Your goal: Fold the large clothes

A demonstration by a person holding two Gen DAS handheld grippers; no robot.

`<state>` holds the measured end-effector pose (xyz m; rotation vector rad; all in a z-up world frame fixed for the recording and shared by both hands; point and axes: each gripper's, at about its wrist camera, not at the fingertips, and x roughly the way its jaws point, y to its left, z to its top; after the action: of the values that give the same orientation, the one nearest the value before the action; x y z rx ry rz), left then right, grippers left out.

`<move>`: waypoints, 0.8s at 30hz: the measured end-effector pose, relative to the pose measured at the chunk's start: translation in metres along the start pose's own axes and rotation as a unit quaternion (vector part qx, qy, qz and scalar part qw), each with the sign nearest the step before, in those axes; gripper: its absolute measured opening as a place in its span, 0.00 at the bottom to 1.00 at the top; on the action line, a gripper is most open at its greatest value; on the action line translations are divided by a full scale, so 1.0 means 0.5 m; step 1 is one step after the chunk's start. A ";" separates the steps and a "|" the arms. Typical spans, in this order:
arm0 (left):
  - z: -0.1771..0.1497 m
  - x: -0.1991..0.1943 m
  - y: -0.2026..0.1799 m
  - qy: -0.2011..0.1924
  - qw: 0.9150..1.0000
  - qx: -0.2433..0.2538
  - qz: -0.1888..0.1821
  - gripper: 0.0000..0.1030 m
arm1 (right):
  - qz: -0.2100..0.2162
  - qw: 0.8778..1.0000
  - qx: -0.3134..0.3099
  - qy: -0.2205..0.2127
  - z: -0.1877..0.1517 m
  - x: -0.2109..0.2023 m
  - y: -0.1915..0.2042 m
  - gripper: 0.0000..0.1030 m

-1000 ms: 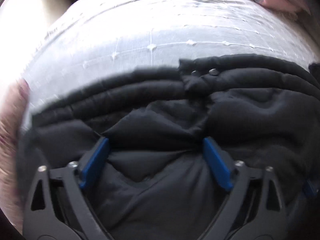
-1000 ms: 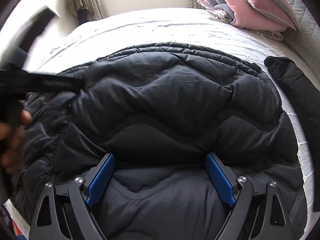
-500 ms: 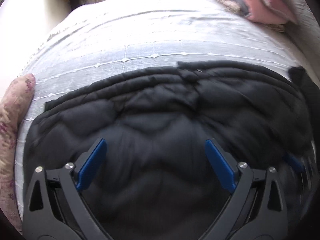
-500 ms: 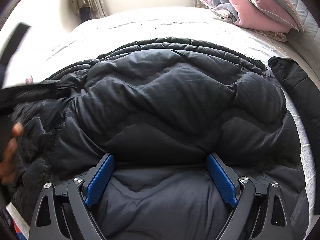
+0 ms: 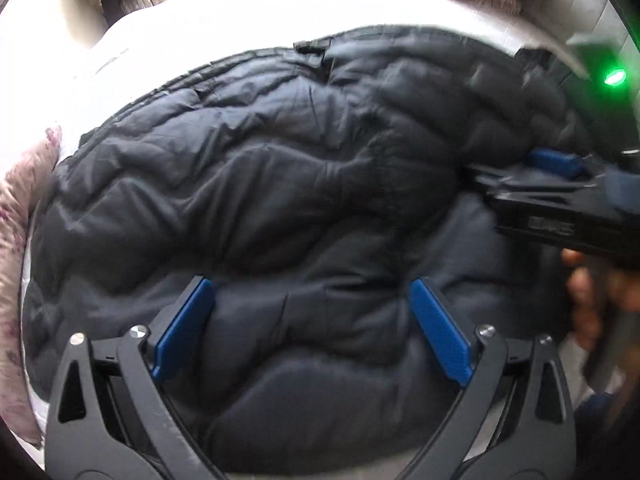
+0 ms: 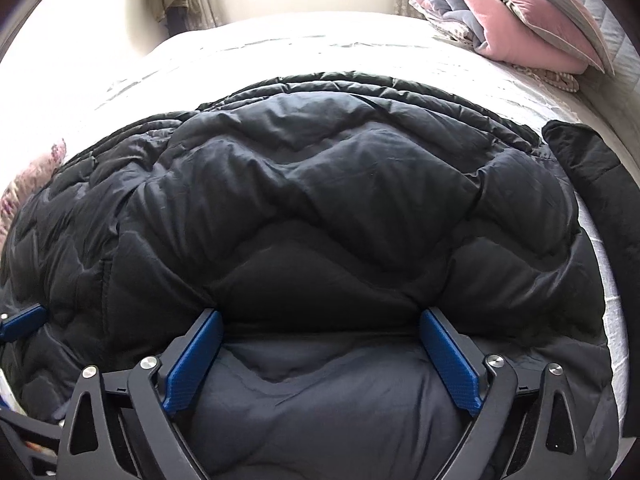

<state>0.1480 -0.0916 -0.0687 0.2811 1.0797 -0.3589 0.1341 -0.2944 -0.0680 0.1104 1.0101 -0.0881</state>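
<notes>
A black quilted puffer jacket [image 5: 280,184] lies spread on the bed, folded into a thick bundle [image 6: 340,184]. My left gripper [image 5: 310,286] hangs open just over its near part, nothing pinched between the blue pads. My right gripper [image 6: 320,316] points down at the jacket's near fold and its jaws are opening; puffy fabric bulges between the pads, which do not clamp it. In the left wrist view the right gripper's body [image 5: 560,200] shows at the right, held by a hand [image 5: 592,292]. One left fingertip [image 6: 20,322] peeks in at the right view's left edge.
The bed [image 6: 320,52] has a white stitched cover. A folded pink and grey duvet [image 6: 520,20] sits at the far right. Another black garment [image 6: 592,168] lies right of the jacket. A floral cushion [image 5: 24,208] lies at the bed's left edge.
The left gripper has drawn back and toward the right gripper, so the jacket now fills its view and the right gripper appears. The right jaws have spread slightly; the right hand stayed put.
</notes>
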 end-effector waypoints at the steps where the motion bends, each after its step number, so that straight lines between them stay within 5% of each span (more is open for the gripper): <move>1: -0.010 -0.015 0.002 -0.007 1.000 0.001 0.000 0.97 | 0.004 1.000 0.002 0.001 0.000 0.000 -0.002 0.98; 7: -0.094 0.009 -0.034 0.003 0.999 0.044 0.016 0.97 | 0.004 1.000 0.002 0.003 0.003 0.001 -0.005 0.98; 13: -0.077 0.016 -0.009 0.018 1.000 0.022 -0.002 0.97 | 0.003 1.000 0.000 0.002 0.001 0.003 0.000 1.00; 20: 0.049 -0.065 0.084 -0.042 0.997 -0.050 -0.048 0.97 | 0.010 1.000 0.006 0.003 0.001 -0.001 -0.009 1.00; 24: 0.135 -0.038 0.076 -0.051 0.996 -0.058 -0.048 0.97 | 0.005 1.000 0.002 0.001 -0.002 -0.005 -0.008 1.00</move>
<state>0.2102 -0.0808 -0.0197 0.1074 1.0110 -0.3911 0.1313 -0.2983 -0.0667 0.1196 1.0115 -0.0801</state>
